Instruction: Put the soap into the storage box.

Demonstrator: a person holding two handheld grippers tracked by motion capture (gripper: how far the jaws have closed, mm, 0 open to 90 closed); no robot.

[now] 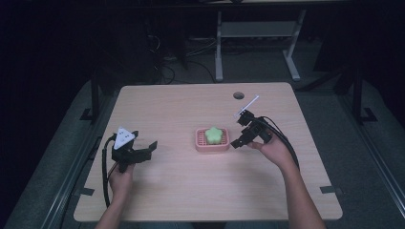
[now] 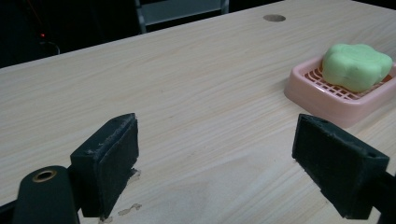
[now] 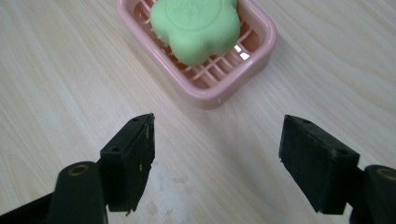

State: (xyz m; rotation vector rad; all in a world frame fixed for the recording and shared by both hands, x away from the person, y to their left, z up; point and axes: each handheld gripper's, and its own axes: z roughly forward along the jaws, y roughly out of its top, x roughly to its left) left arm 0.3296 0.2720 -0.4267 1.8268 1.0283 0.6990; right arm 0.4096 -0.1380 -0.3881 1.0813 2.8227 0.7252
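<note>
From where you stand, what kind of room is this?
Probably a lab or workshop set up for recording. A bare wooden table holds just a pink soap dish with green soap, cables trail on the dark floor, and another desk frame stands behind.

A pale wooden counter (image 1: 191,191) with a round cable hole (image 1: 239,95) near its far edge is sitting on a grey floor (image 1: 334,119). Beyond it, the white legs of another desk (image 1: 218,47) are standing among loose cables (image 1: 167,71), and the far room is lying in darkness.
</note>
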